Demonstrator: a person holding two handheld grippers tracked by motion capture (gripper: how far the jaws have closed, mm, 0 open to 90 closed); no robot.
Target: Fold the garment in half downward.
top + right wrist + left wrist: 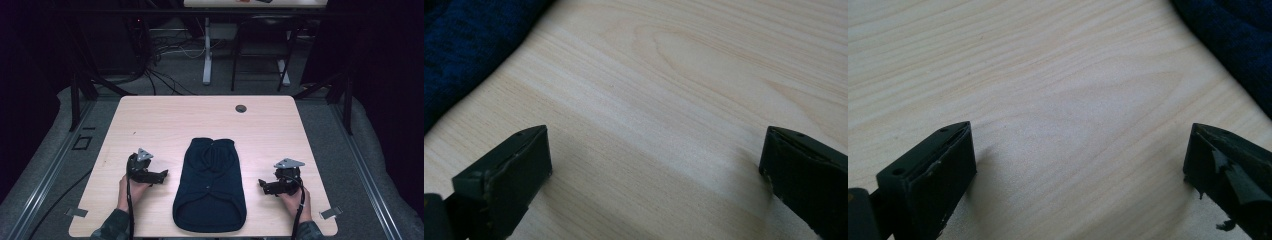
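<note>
Resting on the wooden table (160, 117) near its front edge, the left gripper (161, 176) and right gripper (262, 185) point inward with jaws spread wide, nothing between them; between the two, apart from both, a dark blue garment (210, 185) lies flat, hem toward the person, neck toward the far side; beyond it a small round hole (241, 108) marks the tabletop.

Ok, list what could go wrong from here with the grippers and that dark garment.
1. The dark blue garment is limp knit; jaws pinching its edge may catch only the top layer, so it could bunch rather than lift cleanly.
2. Its hem lies near the table front edge, so a pull toward the person might drag it off.
3. The left gripper and right gripper sit apart from it, open; uneven grabs could skew it.
</note>
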